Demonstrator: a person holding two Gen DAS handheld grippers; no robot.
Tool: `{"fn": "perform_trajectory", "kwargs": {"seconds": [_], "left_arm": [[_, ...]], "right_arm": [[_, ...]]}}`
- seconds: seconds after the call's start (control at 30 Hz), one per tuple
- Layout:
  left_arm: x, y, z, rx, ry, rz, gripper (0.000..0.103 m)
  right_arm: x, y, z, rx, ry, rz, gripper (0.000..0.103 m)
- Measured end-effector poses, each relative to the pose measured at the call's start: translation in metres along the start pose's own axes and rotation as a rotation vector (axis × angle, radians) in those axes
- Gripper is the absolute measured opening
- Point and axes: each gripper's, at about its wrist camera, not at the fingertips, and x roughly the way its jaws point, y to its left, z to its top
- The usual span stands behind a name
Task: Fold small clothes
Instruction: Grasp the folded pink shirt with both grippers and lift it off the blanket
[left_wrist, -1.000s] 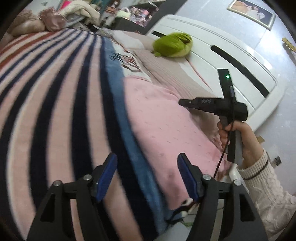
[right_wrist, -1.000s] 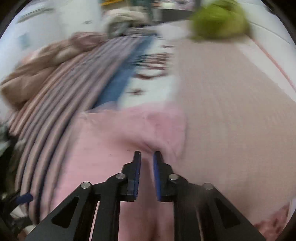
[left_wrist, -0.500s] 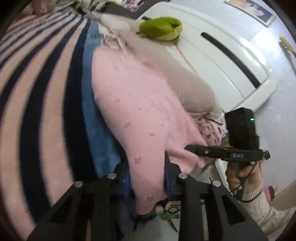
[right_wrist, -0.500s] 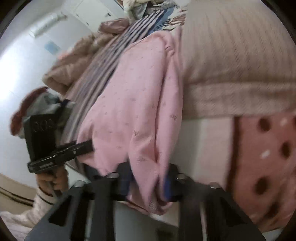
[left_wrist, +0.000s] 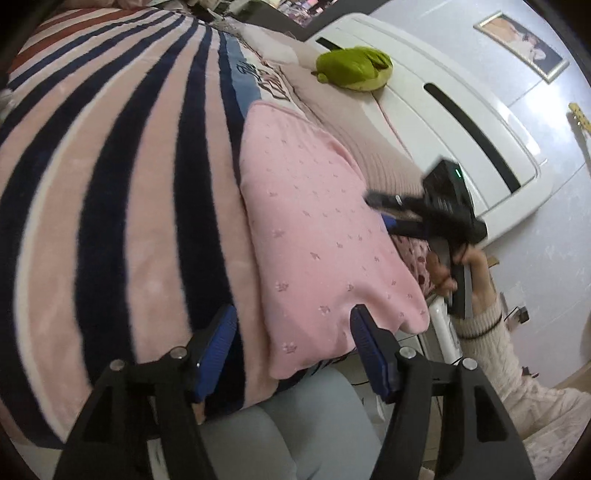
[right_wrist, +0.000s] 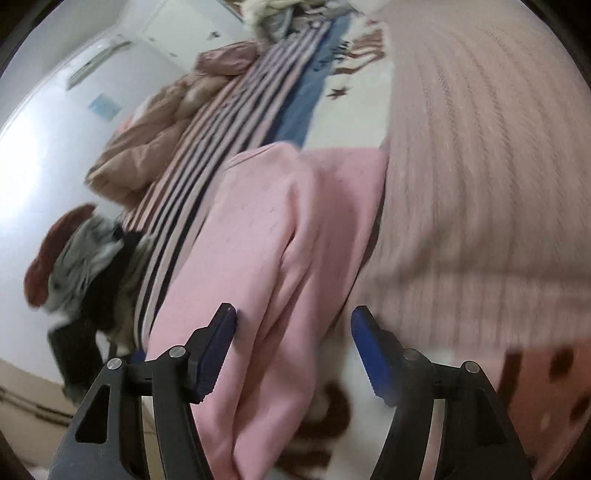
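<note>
Both grippers open, holding nothing. L to R: striped blanket (left_wrist: 110, 184), then pink garment (left_wrist: 314, 240) flat on bed, near edge draped off. Left gripper (left_wrist: 291, 350) at its hem; right gripper (right_wrist: 293, 350) by its right side.

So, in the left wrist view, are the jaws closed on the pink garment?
No, the left gripper has its jaws wide apart, and the edge of the pink garment lies between them unclamped.
</note>
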Motion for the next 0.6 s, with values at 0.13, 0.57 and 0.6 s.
{"fn": "perform_trajectory", "kwargs": {"seconds": [0.13,0.57,0.6], "left_arm": [[0.023,-0.005,0.005,0.004,0.020,-0.004,0.050],[-0.057,-0.048,0.041,0.126,-0.133,0.080,0.025],[-0.072,-0.053,0.047,0.145,-0.148,0.108,0.024]], "right_arm": [[0.023,-0.001,0.004,0.015,0.049,0.051,0.057],[0.006,0.079,0.033,-0.082,-0.074,0.123,0.015],[0.003,0.091,0.039,-0.098,-0.086,0.129,0.015]]}}
